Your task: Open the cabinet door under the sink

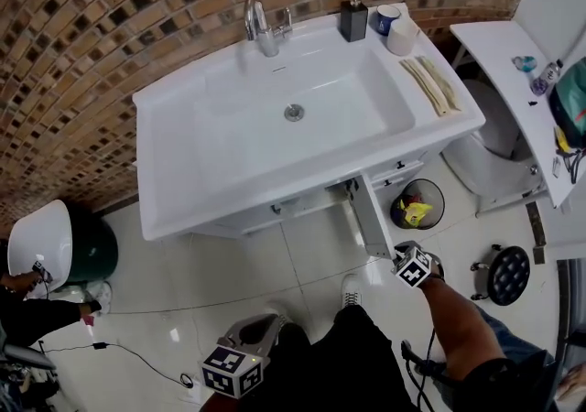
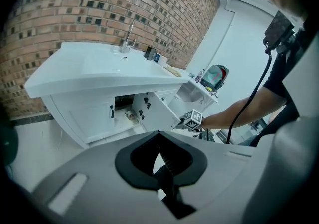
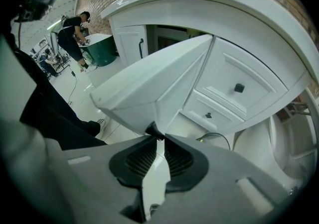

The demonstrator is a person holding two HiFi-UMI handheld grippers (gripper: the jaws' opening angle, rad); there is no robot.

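Observation:
The white sink [image 1: 174,140] stands on a white cabinet against the brick wall. Its right-hand cabinet door [image 1: 369,218] is swung wide open toward me; it also shows in the left gripper view as the door [image 2: 158,111] and fills the right gripper view as the door [image 3: 154,86]. My right gripper [image 1: 394,254] is at the door's outer edge, its jaws shut on the small dark door handle [image 3: 151,129]. The left cabinet door [image 2: 94,113] is closed. My left gripper [image 1: 259,330] hangs low near my legs, shut on nothing, far from the cabinet.
A bin [image 1: 417,204] with yellow litter stands right of the cabinet, a toilet [image 1: 499,135] beyond it. Two small drawers [image 3: 234,86] sit beside the open door. A white basin on a green tub [image 1: 55,241] stands at the left. A cable [image 1: 137,355] lies on the floor.

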